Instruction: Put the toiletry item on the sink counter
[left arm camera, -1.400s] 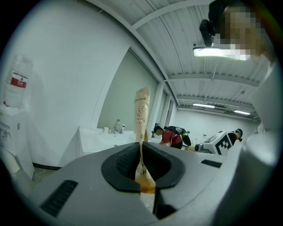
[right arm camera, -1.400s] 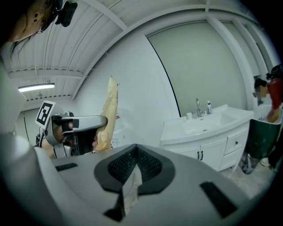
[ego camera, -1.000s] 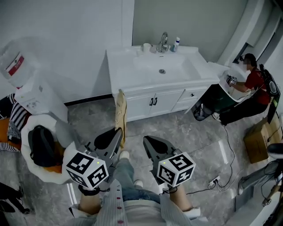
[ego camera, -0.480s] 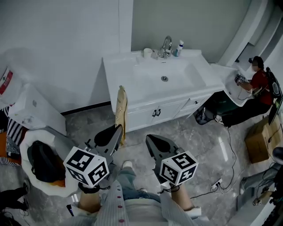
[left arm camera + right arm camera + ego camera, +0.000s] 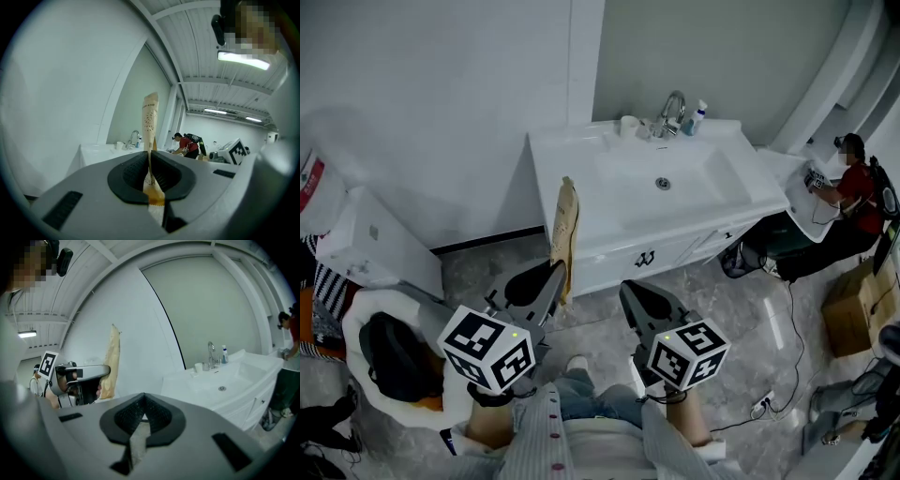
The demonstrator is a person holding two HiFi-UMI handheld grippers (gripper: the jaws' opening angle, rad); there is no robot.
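Grey marble floor (image 5: pixel 703 300); white table (image 5: pixel 572 178) with basin, faucet (image 5: pixel 673 108), cup (image 5: pixel 628 125) and bottle (image 5: pixel 700 117) at its back. Left hand-held gripper (image 5: pixel 551 272): clamped on tan pouch (image 5: pixel 565 225), upright in the air, short of the table's front left edge. Right hand-held gripper (image 5: pixel 630 289): jaws together, empty.

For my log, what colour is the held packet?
The packet is tan, dotted near its top; clearest in the left gripper view.

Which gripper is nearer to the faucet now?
Right. In the head view the right gripper is below the faucet, slightly left; the left gripper, shut on the toothbrush packet, is farther left.
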